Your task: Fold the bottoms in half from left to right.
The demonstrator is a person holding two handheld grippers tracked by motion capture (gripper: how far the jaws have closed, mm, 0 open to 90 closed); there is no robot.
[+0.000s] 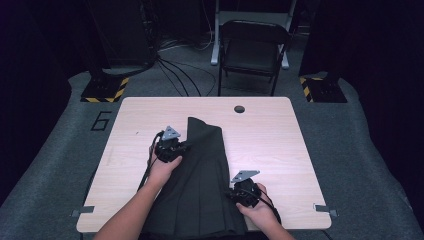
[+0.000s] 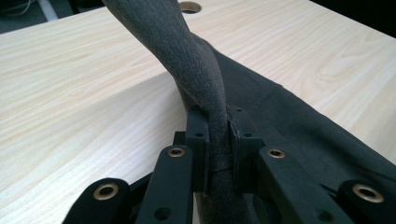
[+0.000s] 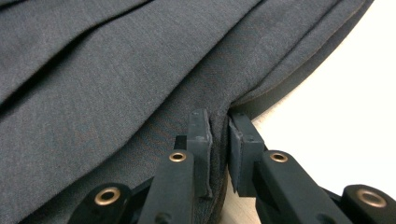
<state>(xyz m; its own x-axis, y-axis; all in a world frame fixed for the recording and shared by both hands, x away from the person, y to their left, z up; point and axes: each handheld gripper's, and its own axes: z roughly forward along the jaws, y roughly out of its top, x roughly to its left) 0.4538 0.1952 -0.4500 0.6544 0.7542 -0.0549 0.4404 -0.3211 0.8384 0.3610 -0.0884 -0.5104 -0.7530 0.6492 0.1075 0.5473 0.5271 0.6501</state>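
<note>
High view: dark skirt (image 1: 200,175) lies mid-table (image 1: 280,130); left gripper (image 2: 217,140) pinches its lifted left edge, right gripper (image 3: 219,140) apparently clamps the near right edge.

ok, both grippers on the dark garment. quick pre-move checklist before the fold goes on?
1. Left gripper pinches the garment edge: ok, cloth clamped between the pads.
2. Right gripper pinches the opposite edge: ok, fold sits between its pads.
3. Left edge lifted off the table: ok, cloth rises from the jaws.
4. Table beyond the garment free for laying it down: ok.
5. Near hem fully on the table: cannot tell, it runs to the front edge.
</note>
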